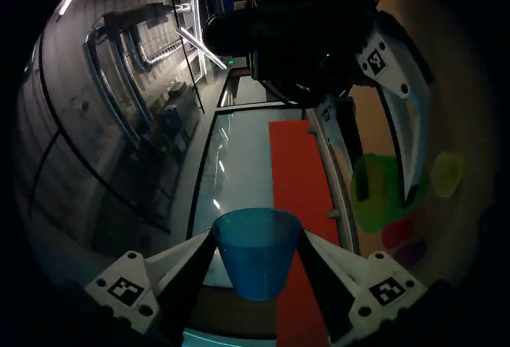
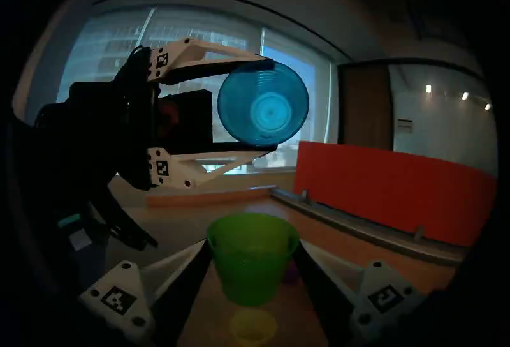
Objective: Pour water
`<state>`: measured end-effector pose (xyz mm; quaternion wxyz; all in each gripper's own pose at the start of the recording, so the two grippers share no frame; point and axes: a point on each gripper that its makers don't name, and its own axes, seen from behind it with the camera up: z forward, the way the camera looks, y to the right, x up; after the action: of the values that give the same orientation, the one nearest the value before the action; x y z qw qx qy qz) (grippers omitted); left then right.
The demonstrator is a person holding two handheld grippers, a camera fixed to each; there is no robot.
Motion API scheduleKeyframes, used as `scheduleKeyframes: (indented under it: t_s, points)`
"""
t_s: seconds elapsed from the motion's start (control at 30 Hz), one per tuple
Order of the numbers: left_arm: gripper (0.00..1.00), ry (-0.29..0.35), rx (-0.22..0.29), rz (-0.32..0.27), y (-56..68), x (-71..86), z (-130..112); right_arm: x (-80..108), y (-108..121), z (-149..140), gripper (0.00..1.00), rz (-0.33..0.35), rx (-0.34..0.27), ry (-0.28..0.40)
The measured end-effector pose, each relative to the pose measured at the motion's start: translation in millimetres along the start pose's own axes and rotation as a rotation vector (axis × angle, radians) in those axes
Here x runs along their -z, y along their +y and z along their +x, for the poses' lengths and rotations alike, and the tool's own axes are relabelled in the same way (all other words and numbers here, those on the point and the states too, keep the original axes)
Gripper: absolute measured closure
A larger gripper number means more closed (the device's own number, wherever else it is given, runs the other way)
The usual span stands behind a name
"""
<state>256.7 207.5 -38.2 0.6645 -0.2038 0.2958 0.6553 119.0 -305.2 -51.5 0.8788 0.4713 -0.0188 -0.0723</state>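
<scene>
My left gripper (image 1: 255, 240) is shut on a translucent blue cup (image 1: 256, 254). In the right gripper view the left gripper (image 2: 266, 106) hangs up high, rolled over, with the blue cup (image 2: 262, 103) on its side and its base facing the camera. My right gripper (image 2: 253, 251) is shut on a green cup (image 2: 253, 258), held upright just above the table. The blue cup is higher than the green cup and beyond it. In the left gripper view the right gripper (image 1: 384, 197) and the green cup (image 1: 381, 191) sit off to the right. I cannot tell whether either cup holds water.
A small yellow cup (image 2: 253, 326) stands on the wooden table (image 2: 338, 296) right below the green cup, also seen as a yellow cup (image 1: 446, 173). A small purple thing (image 2: 291, 273) lies behind it. A red panel (image 2: 395, 187) and a rail border the table; windows lie beyond.
</scene>
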Motion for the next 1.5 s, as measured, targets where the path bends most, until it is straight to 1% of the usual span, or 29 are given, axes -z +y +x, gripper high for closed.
scheduleKeyframes:
  t_s: [0.07,0.2,0.47,0.67,0.83,0.97,1.07,1.17,1.27,1.5]
  points:
    - [0.13,-0.006,0.032,0.003,-0.5,-0.4,-3,0.3,0,0,0.1,0.0,-0.001,0.002]
    - [0.13,-0.021,0.132,0.01,-0.8,-2.1,-10,0.2,1,0,0.1,-0.003,-0.001,0.003]
    - [0.13,-0.043,0.364,-0.002,8.0,-4.1,-22,1.0,4,2,0.1,-0.01,-0.005,0.009]
    - [0.13,-0.059,0.553,0.004,10.4,-3.2,-34,1.4,6,4,0.1,-0.015,-0.005,0.014]
    - [0.14,-0.074,0.711,-0.004,13.0,-1.1,-39,0.5,6,6,0.1,-0.017,-0.003,0.02]
    - [0.13,-0.088,0.826,-0.013,16.7,-1.2,-44,0.8,7,8,0.1,-0.017,-0.002,0.028]
    - [0.13,-0.093,0.923,-0.023,19.9,-2.8,-47,1.3,7,9,0.1,-0.018,-0.001,0.032]
    - [0.13,-0.083,1.016,-0.025,19.3,-3.2,-47,2.1,8,9,0.1,-0.021,0.0,0.035]
    - [0.13,-0.073,1.09,-0.022,17.6,-2.8,-47,2.8,9,10,0.1,-0.024,0.002,0.039]
    - [0.14,-0.073,1.28,-0.042,23.1,-3.1,-45,4.4,13,13,0.1,-0.031,0.0,0.05]
